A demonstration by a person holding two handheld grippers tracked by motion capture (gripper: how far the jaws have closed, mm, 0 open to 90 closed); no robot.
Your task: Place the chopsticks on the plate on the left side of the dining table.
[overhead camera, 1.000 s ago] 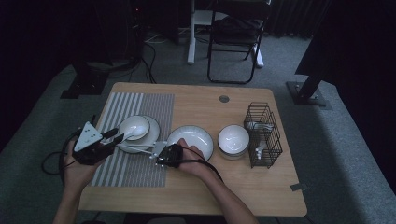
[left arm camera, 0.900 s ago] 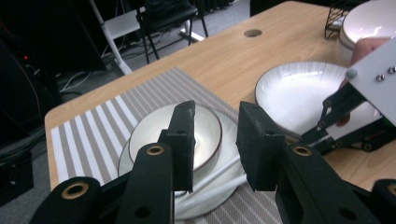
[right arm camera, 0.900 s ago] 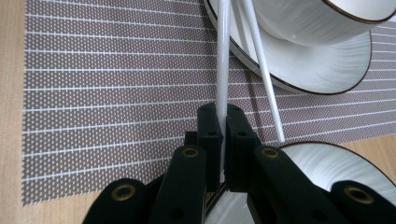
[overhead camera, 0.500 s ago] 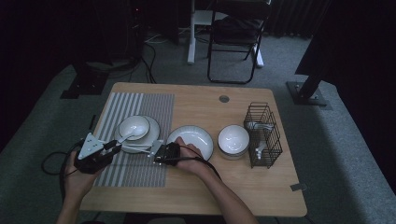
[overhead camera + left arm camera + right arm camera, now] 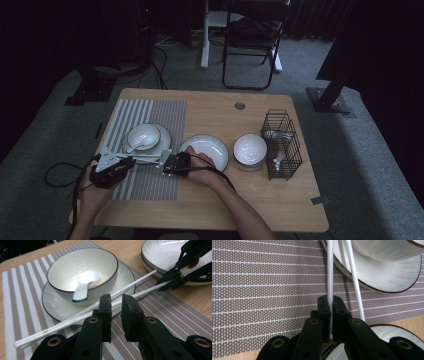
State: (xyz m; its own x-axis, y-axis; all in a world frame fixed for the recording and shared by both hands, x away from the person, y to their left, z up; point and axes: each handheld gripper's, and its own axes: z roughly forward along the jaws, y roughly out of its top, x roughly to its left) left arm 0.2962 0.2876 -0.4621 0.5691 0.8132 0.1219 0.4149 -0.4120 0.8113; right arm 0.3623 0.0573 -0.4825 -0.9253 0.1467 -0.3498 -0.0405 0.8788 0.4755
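No readable text, label, brand, number or sign anywhere. Nothing printed on the bowl, the plates or the chopsticks by either hand-held gripper, nothing on the striped mat beneath them, and no marking on the black jaws themselves.

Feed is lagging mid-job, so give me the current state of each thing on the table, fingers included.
Right gripper: fingers shut on a chopstick.
Left gripper: open, fingers have just been closing, nothing between them.
Second chopstick: loose, lying across the saucer edge.
Small bowl: upright on the saucer, spoon inside.
Wire basket: upright, white utensils inside.
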